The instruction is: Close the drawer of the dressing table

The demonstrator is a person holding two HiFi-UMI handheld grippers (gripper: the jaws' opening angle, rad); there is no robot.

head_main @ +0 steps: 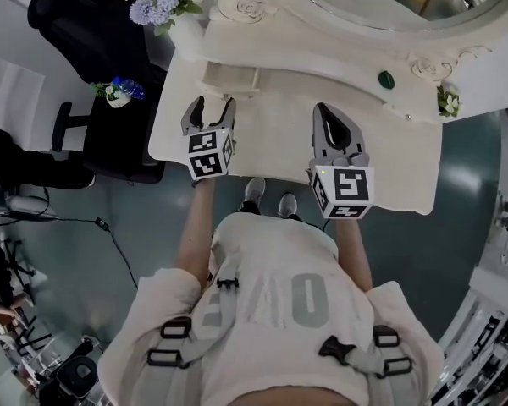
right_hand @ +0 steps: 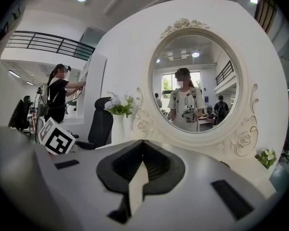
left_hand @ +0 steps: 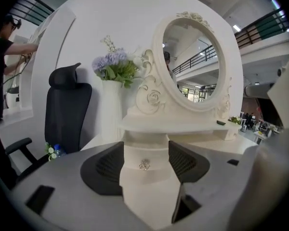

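The white desk (head_main: 389, 176) lies ahead of me, with its oval mirror (right_hand: 197, 81) rising along the back edge. A black office chair (head_main: 85, 24) stands off the desk's left side, and a vase of flowers (head_main: 165, 2) sits at the back-left corner. The small drawer (head_main: 230, 80) stands pulled out from under the mirror's shelf, near the desk's back-left part. My left gripper (head_main: 213, 106) is lined up just in front of it. Its jaws are spread wide and empty, framing the drawer's knob (left_hand: 144, 165). My right gripper (head_main: 323, 112) hovers over the desk's middle, jaws clenched on nothing. I judge this to be the approach. Next I should press the drawer front squarely inward until it sits flush.
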